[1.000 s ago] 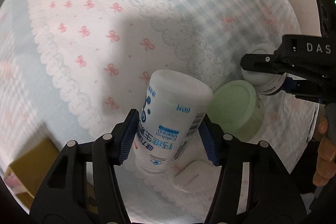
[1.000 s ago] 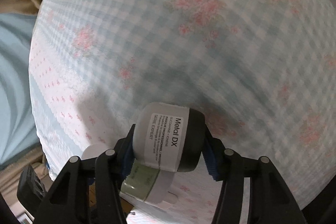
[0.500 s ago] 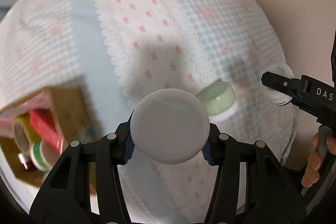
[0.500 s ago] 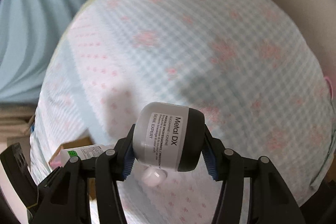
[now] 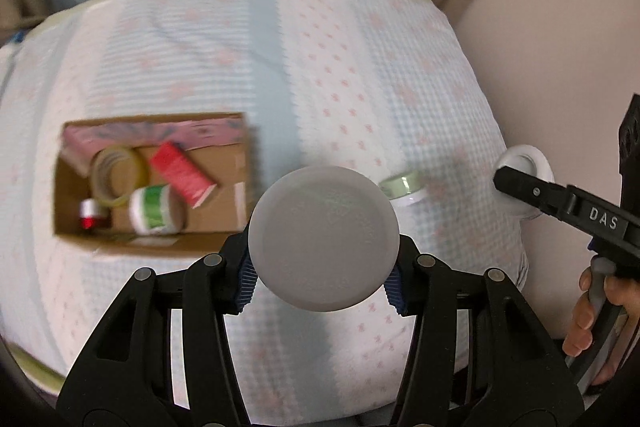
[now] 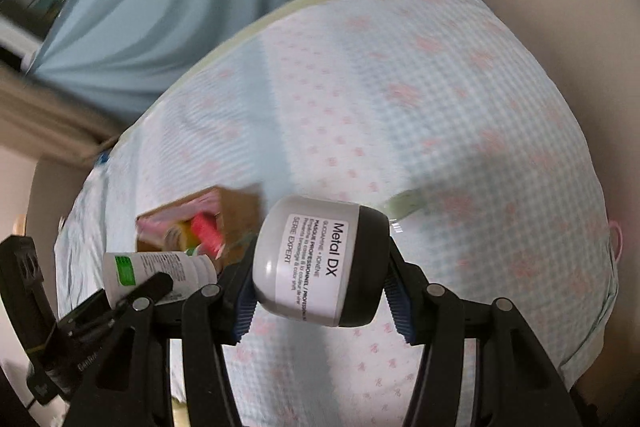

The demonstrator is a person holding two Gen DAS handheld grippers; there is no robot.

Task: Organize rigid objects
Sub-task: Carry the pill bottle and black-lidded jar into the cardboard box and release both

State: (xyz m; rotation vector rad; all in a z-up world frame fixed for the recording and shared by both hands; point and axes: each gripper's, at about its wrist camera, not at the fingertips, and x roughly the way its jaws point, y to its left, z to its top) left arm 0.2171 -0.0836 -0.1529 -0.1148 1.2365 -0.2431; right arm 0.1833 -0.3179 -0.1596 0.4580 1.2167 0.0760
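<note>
Both tools lifted off the bed since earlier: left tool [image 5: 322, 269] clenched on white bottle [image 5: 323, 238], right tool [image 6: 320, 291] on Metal DX jar [image 6: 320, 261]. Cardboard box [image 5: 236, 183] near bed's left edge; lower in upright, release gently.

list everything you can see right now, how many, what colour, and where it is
White bottle: 1, white, green label, in the left tongs.
Metal DX jar: 1, grey, black lid, in the right tongs.
Green-lidded jar: 1, pale green lid, on the bedspread.
Cardboard box: 1, brown, on the bedspread's left.
Tape roll: 1, yellowish, in box.
Red packet: 1, in box.
Green-and-white container: 1, in box.
Bedspread: 1, blue-white, pink print.
Hand: 1, on right tongs' handle.
</note>
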